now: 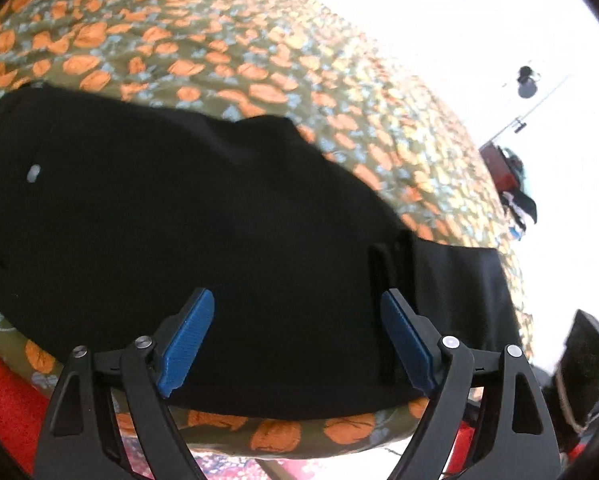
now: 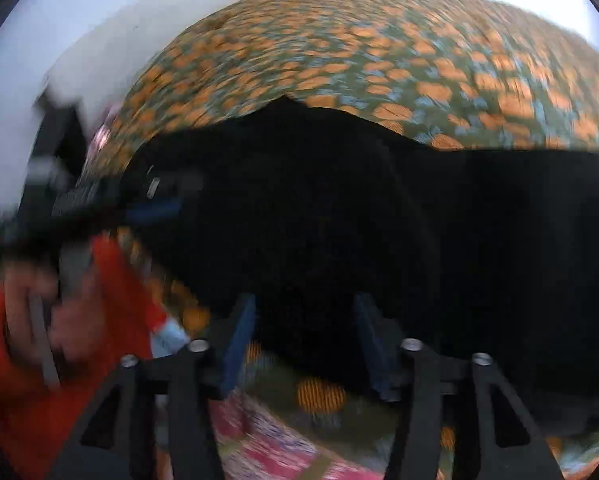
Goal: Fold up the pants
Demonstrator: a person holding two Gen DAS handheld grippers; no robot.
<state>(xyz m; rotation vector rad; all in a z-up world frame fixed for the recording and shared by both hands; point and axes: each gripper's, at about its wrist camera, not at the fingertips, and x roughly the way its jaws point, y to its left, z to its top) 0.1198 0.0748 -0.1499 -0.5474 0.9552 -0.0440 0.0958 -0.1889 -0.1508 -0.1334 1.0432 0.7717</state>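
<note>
Pants lie folded on the flowered bedspread, filling mid-frame. My left claw hangs spread above them, pinching nothing; right claw likewise spread, ready for the next fold.

Black pants on an olive bedspread printed with orange blossoms and pale blue leaves; black hand-held gripper with blue pads; red sleeve; pink patterned rug below.
</note>
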